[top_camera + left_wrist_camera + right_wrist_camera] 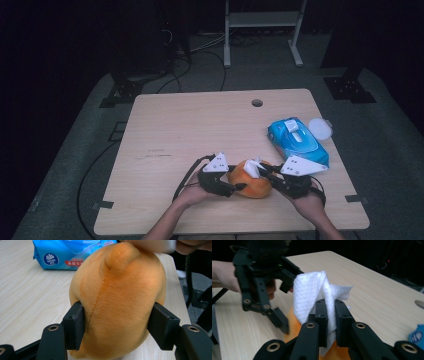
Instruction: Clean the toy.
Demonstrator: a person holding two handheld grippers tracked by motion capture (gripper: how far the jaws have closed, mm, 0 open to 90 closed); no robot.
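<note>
Wiping step in hand: left gripper clamped on orange plush toy at table's six o'clock edge; right gripper pinching white wipe (twelve o'clock above plush). Next, probably: lowering wipe, rubbing gently.

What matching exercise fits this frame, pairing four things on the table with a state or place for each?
Things:
1. orange plush toy
2. white wipe
3. blue wipes pack
4. round white lid

States or places:
A. pinched in the right tongs
B. lying beside the pack at the table's right edge
C. squeezed between the left tongs
D. lying flat, untouched, beyond the toy

Pairs: 1-C, 2-A, 3-D, 4-B
</note>
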